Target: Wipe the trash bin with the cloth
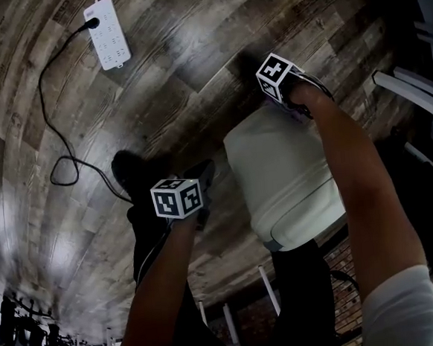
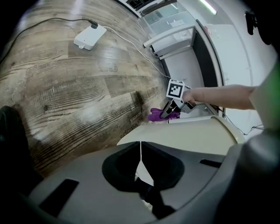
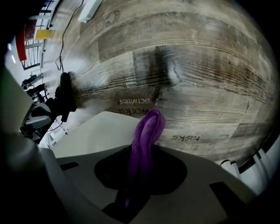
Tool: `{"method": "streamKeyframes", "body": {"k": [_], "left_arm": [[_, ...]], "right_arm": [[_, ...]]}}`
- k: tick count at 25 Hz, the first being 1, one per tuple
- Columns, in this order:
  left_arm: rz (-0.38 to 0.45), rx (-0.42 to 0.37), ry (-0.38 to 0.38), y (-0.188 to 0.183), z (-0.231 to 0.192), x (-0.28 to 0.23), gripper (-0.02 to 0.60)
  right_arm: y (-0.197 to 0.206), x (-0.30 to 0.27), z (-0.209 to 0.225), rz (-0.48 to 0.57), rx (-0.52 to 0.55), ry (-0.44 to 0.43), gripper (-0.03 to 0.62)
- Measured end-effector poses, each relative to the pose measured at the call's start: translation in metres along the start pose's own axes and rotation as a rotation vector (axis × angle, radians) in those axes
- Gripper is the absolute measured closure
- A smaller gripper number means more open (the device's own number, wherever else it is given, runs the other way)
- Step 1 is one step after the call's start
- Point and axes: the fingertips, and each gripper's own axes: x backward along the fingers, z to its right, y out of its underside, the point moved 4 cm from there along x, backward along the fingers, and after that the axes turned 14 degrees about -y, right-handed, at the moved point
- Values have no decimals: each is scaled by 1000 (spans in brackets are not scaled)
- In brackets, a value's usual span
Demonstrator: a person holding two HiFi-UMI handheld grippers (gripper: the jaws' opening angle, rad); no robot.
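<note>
A white trash bin [image 1: 284,178] stands on the wood-plank floor [image 1: 191,43], close to the floor's right-hand edge where white rails [image 1: 411,86] run. It sits directly below the person cleaning it. A purple cloth [image 3: 146,140] sits at the bin's far upper edge, folded into a loop and clamped between the jaws of the right gripper [image 2: 167,113]. Whether the fold presses flat on the plastic cannot be told.

The left gripper [image 2: 140,157] hangs just beside the bin's near left side. Its jaws are together and nothing shows between them.

The wipe appears to be at an early stroke along the top. To do it well, the loop's broad face should lie against the surface and be drawn in overlapping passes. The left gripper could brace the light bin so it does not slide or tip.

A white power strip [image 1: 107,34] and its black cable [image 1: 57,144] lie well apart, toward the floor's far left.
</note>
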Motion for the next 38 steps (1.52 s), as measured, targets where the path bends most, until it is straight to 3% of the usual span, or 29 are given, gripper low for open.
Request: {"method": "streamKeyframes", "body": {"k": [7, 17, 38], "left_arm": [[-12, -12, -6, 10, -4, -13, 574], [-23, -17, 1, 20, -5, -18, 574], [-23, -21, 14, 22, -6, -11, 574]], "right_arm": [[4, -36, 12, -26, -22, 0, 500], [-9, -48, 15, 13, -57, -10, 500], [-29, -53, -18, -46, -10, -18, 500]]}}
